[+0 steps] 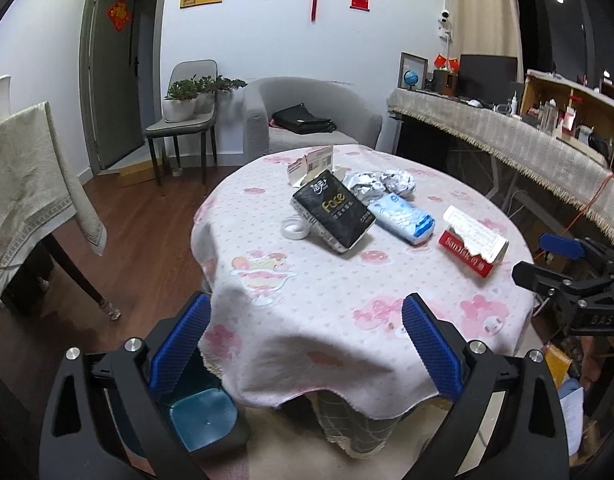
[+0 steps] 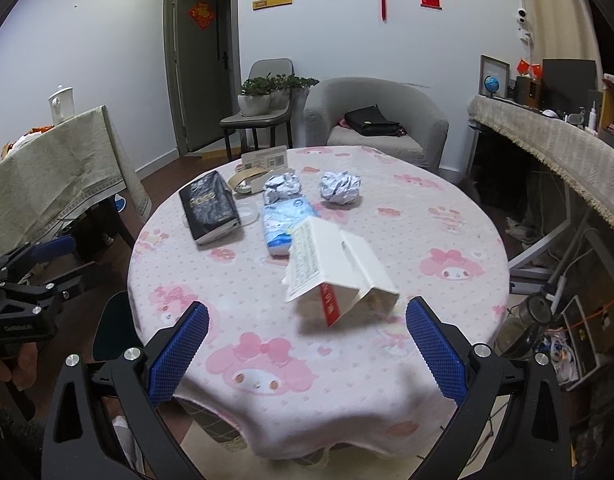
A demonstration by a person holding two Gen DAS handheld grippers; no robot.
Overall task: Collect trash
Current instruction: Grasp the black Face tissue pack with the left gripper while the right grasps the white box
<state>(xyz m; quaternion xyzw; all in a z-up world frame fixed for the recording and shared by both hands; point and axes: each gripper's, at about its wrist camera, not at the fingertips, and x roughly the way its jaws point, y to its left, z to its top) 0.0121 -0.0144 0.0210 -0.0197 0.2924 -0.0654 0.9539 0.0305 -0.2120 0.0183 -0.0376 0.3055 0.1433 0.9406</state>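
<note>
Left gripper (image 1: 307,344): jaws spread, empty.
Right gripper (image 2: 307,348): jaws spread, empty.
Red-white box (image 2: 339,272): on table's near right side.
Bin (image 1: 203,420): floor, probably open.
Risk: box crushing or slipping.

The near half of the round table under its pink patterned cloth (image 2: 387,360) lies bare, giving open passage from 6 o'clock. Toward 12 o'clock the torn red-and-white carton (image 2: 339,276) stands first in the way. Behind it lies the blue-and-white plastic packet (image 2: 285,222), with the black tissue pack (image 2: 209,212) at 10 o'clock. Two crumpled foil balls (image 2: 339,187) sit beyond. The table's 3 o'clock side is bare cloth. On the floor at 7 o'clock, a dark bin with a teal bottom (image 1: 205,416) stands beside the table.
</note>
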